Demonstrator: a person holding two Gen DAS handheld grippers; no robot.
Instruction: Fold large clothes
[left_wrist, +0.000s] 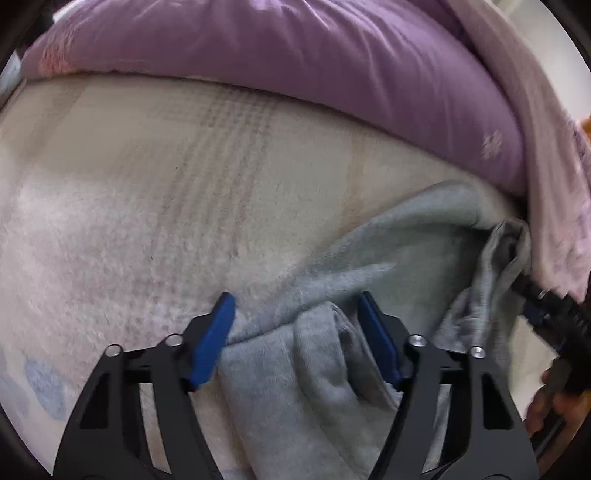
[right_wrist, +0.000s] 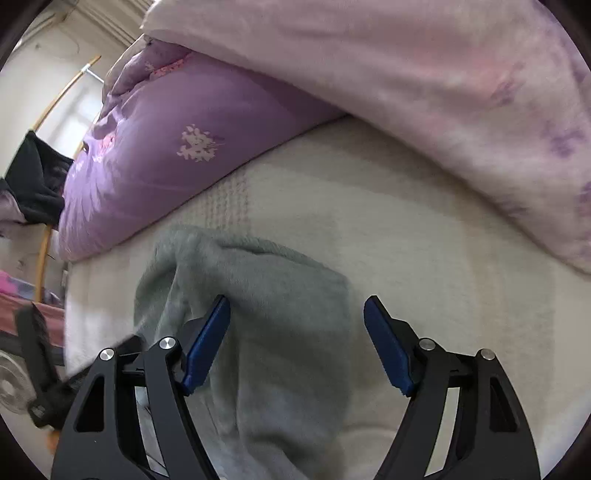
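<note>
Left gripper (left_wrist: 297, 339) sits low at the bottom of its own view, both black arms angled in, the two blue pads (left_wrist: 214, 341) spread wide with a clear gap between them. Right gripper (right_wrist: 297, 343) mirrors it, arms splayed, blue pads (right_wrist: 386, 347) parted just as far, nothing pinched. From the left wrist view the right gripper shows again at the far right edge, black and blurred, and below it the person's right hand (left_wrist: 554, 406) wraps its handle, fingers curled, details soft
</note>
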